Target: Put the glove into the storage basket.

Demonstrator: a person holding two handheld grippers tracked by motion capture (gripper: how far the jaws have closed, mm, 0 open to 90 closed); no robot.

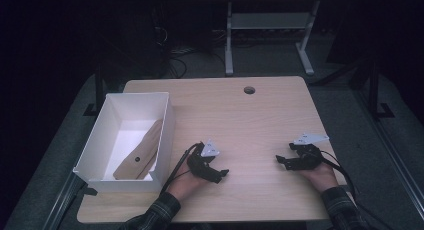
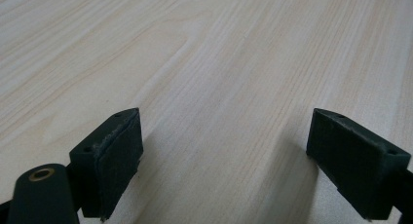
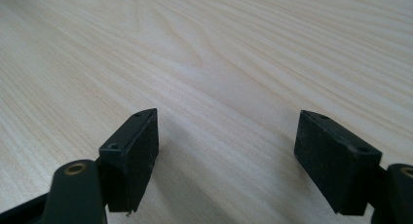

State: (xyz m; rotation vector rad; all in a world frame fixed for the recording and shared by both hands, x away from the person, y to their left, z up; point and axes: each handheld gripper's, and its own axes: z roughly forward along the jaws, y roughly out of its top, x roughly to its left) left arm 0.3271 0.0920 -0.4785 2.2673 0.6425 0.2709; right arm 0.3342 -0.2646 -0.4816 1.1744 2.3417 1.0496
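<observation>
The left tongs point(image 1: 216, 171) sit on the pale wood-grain counter point(image 1: 260, 120) at about seven o'clock from its middle, held by a hand in a plaid sleeve point(image 1: 160, 210) that comes in from the near edge. In the left gripper view the tongs point(image 2: 224, 156) stand wide apart, with bare counter between the two black pads and nothing gripped. The right tongs point(image 1: 286, 160) lie at about five o'clock from the counter's middle, well apart from the left pair, their tips pointing toward it. In the right gripper view these tongs point(image 3: 226, 158) are likewise spread wide over bare wood, holding nothing.

At nine o'clock on the counter, just beside the left hand, stands an open white rectangular box point(image 1: 90, 155). Inside it lies a flat, tapered brown wooden piece with a small hole point(image 1: 141, 152), leaning along the box's right-hand wall with its narrow end toward twelve o'clock. A small round grommet hole point(image 1: 249, 90) sits near the counter's far edge at twelve o'clock.
</observation>
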